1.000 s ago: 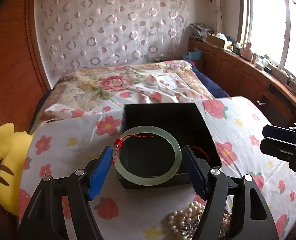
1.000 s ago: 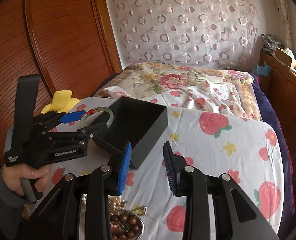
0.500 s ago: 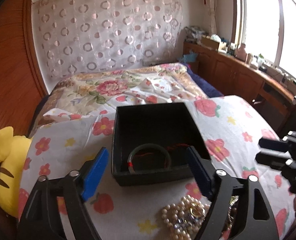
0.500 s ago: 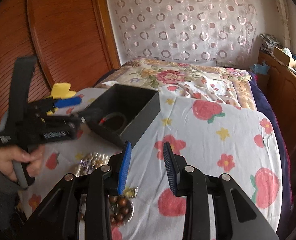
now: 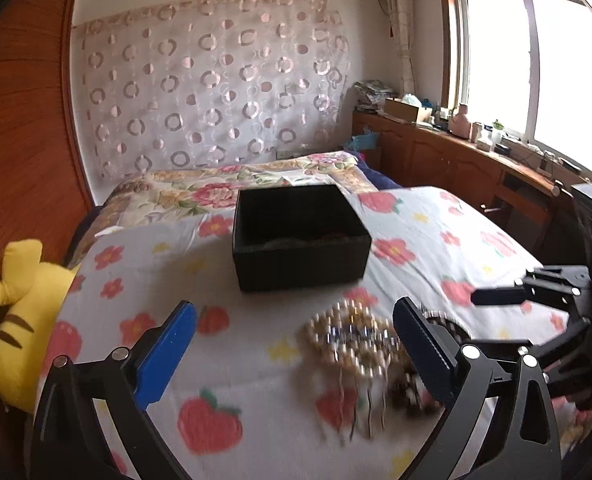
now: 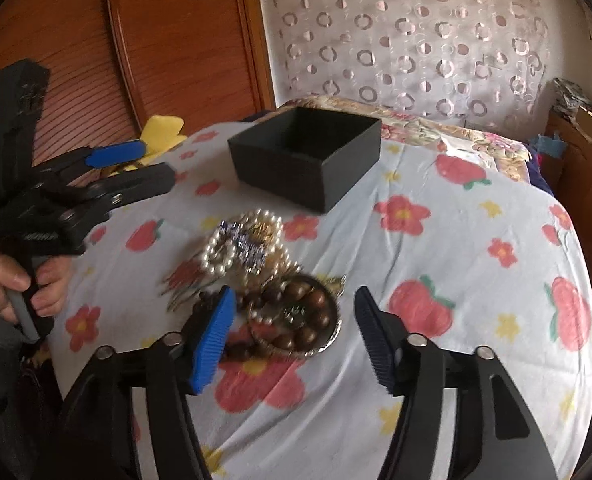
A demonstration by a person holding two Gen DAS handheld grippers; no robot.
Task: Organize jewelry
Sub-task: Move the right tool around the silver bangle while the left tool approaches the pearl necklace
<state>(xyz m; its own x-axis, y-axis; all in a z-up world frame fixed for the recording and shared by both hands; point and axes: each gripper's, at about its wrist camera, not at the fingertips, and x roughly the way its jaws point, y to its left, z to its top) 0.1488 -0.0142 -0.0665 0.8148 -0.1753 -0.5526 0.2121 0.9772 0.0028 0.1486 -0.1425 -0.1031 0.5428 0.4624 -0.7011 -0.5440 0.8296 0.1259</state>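
Next piece coming up!
Right tool [image 6: 291, 332], jaws just widened and empty, hangs over the wooden bead bracelet [image 6: 296, 316]; left tool [image 5: 296, 356] wide, empty. Next: descend, pinch.

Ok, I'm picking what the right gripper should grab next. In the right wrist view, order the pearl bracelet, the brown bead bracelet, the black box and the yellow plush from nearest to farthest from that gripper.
1. Brown bead bracelet: between the open right gripper's fingers, untouched.
2. Pearl bracelet: just beyond, slightly left.
3. Black box: farther back, centre.
4. Yellow plush: table's far left edge, behind the left gripper.
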